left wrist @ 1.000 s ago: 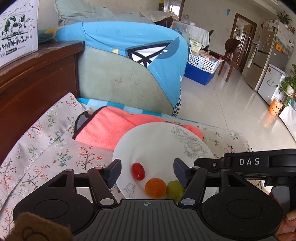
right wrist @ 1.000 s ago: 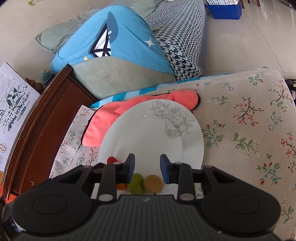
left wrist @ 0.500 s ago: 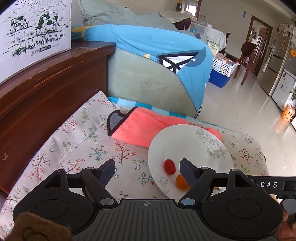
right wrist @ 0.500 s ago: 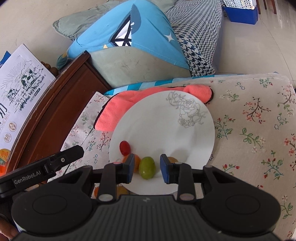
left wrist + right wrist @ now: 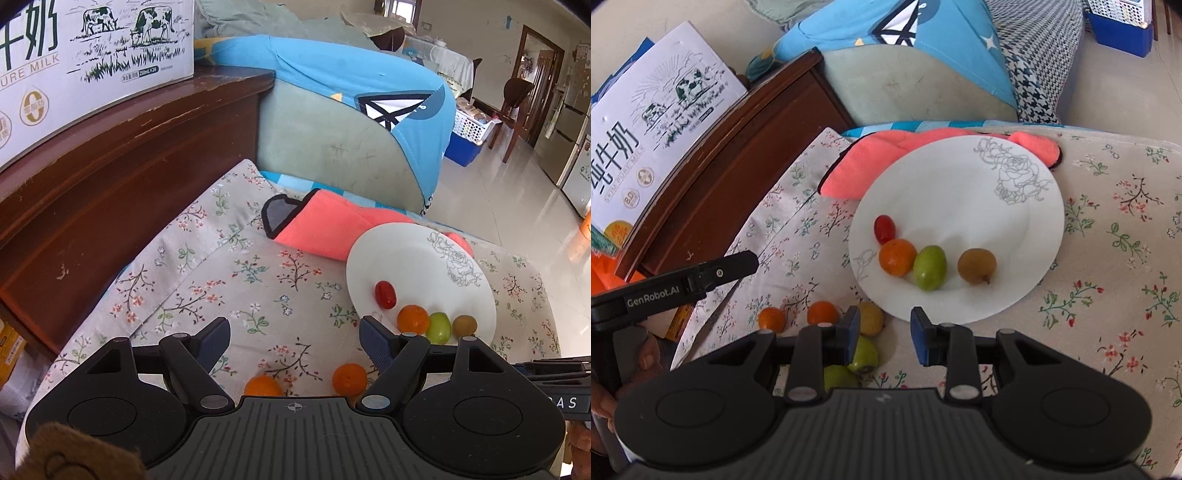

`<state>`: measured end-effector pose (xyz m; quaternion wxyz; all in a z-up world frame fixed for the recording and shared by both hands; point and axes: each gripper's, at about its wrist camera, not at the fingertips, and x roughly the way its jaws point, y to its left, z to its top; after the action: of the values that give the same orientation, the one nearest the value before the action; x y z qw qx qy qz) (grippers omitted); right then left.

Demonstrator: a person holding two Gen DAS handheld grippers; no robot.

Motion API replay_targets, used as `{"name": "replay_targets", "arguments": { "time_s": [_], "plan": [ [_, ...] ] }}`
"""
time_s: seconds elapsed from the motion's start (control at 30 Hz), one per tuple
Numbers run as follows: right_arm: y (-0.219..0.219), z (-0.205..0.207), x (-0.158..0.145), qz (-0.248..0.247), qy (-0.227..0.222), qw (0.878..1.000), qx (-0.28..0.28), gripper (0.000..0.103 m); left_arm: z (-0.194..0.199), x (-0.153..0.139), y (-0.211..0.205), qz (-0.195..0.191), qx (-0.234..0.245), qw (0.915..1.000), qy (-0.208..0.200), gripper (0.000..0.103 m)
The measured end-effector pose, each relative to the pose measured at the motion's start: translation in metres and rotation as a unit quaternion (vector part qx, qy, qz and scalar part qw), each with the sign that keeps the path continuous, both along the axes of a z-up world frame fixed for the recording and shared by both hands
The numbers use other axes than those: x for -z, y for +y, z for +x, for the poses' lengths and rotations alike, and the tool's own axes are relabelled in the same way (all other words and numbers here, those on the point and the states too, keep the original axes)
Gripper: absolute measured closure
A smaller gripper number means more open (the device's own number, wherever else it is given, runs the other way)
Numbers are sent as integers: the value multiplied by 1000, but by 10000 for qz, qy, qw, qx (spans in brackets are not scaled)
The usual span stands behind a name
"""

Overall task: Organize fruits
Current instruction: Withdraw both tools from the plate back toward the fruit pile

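A white plate [image 5: 960, 206] [image 5: 406, 266] lies on the floral cloth. It holds a red cherry tomato [image 5: 884, 229], a small orange [image 5: 897, 257], a green fruit [image 5: 929, 267] and a brown fruit [image 5: 976, 266]. Loose on the cloth near the plate's front lie two small oranges [image 5: 772, 319] [image 5: 822, 313], a yellow fruit [image 5: 871, 317] and two green fruits [image 5: 864, 356]. My right gripper [image 5: 885, 321] hangs over the plate's near rim, jaws drawn close with nothing between them. My left gripper [image 5: 293, 332] stands open and empty above the two loose oranges [image 5: 263, 386] [image 5: 349, 376], left of the plate.
A pink cloth [image 5: 871, 158] lies tucked under the plate's far edge. A dark wooden cabinet [image 5: 110, 177] with a milk carton [image 5: 74, 51] on top borders the left side. Behind the plate stands a cushion in a blue cover [image 5: 351, 122]. The cloth-covered surface drops off to tiled floor [image 5: 517, 206] on the right.
Both grippers have drawn back from the plate. The left one swung left and its jaws widened. Loose fruit in front of the plate has come into view.
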<state>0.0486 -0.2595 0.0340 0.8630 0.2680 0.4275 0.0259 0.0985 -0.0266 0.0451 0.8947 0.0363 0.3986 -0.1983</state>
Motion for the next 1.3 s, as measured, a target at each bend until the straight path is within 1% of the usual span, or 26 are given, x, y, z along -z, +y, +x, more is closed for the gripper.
{"name": "replay_targets", "arguments": {
  "time_s": [0.1, 0.27, 0.37, 0.43, 0.6, 0.73, 0.93, 1.17, 1.3],
  "plan": [
    [12, -5, 2, -29, 56, 9997, -235, 71, -3, 3, 7, 67, -89, 9999, 31, 25],
    [29, -13, 7, -93, 133, 9984, -548, 71, -4, 12, 23, 13, -350, 9992, 198, 25],
    [37, -18, 8, -146, 133, 9973, -713, 71, -4, 21, 29, 105, -499, 9983, 289, 25],
    [42, -22, 10, -192, 132, 9965, -802, 71, -2, 28, 31, 98, -531, 9977, 403, 25],
    [57, -29, 13, -479, 82, 9930, -1078, 69, 1, 41, 29, 282, -615, 9966, 476, 25],
    [71, -32, 17, -698, 40, 9887, -1329, 66, 4, 48, 27, 312, -632, 9962, 510, 25],
    [89, -34, 22, -1098, -49, 9808, -1612, 65, 4, 56, 20, 524, -586, 9962, 373, 25],
    [97, -32, 27, -1460, -131, 9741, -1723, 65, 4, 60, 13, 593, -491, 9968, 233, 25],
    [100, -32, 27, -1548, -181, 9712, -1804, 65, 2, 61, 9, 620, -382, 9972, 158, 25]
  ]
}}
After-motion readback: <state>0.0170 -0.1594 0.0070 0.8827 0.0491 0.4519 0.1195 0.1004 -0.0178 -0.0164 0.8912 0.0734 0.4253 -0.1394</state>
